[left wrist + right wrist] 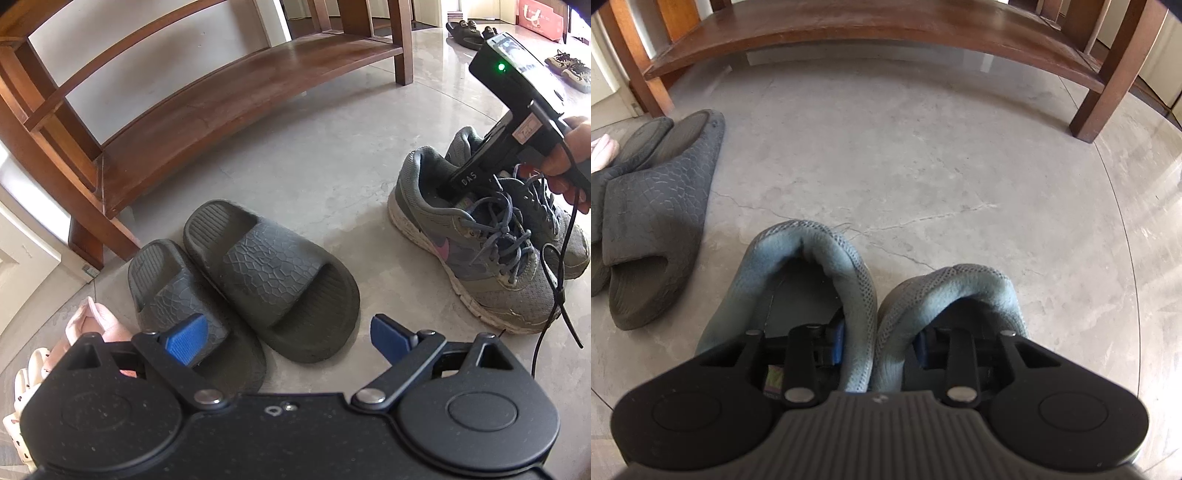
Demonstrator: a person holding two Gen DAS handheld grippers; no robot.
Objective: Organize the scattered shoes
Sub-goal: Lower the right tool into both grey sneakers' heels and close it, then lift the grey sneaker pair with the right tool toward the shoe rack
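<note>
A pair of grey sneakers [849,295] stands side by side on the floor [923,166], near black slides [251,280]. The right tongs [879,343] pinch the two inner collars together, one finger in each shoe. The left tongs [288,339] hang wide and empty. The padded collars look soft and the shoes light.

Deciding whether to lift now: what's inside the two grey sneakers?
One finger of the right gripper reaches into each grey sneaker, pinching their adjoining collars together. Dark insoles show behind them. The toe ends are covered by the uppers and the tool.
</note>
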